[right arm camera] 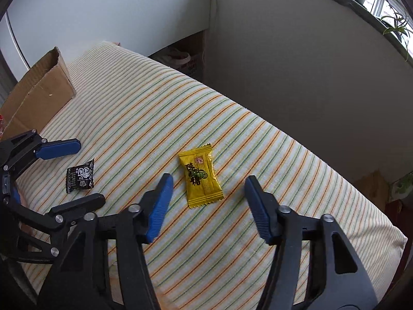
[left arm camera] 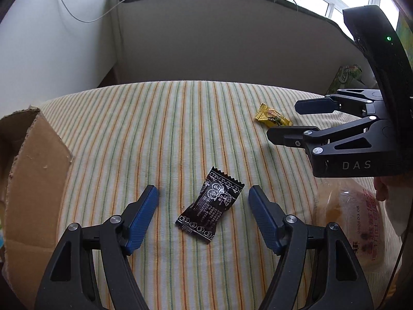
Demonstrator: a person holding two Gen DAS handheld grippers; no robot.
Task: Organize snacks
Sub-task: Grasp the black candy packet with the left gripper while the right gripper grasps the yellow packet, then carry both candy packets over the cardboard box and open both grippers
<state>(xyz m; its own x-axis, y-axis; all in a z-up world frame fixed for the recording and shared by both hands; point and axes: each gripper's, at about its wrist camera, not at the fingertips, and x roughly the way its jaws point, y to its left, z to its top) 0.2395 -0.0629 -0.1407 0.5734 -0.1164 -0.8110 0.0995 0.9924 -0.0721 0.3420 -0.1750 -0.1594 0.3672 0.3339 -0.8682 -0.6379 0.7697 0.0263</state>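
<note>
Striped cloth covers the table, w/ a cardboard box at its left edge & a clear bag w/ red print at right. Left claw hangs wide apart over the black candy wrapper, pads clear of it both sides. Right claw, "DAS" on its body, stands apart astride the yellow candy, not touching; wrapper characters too small to read.
</note>
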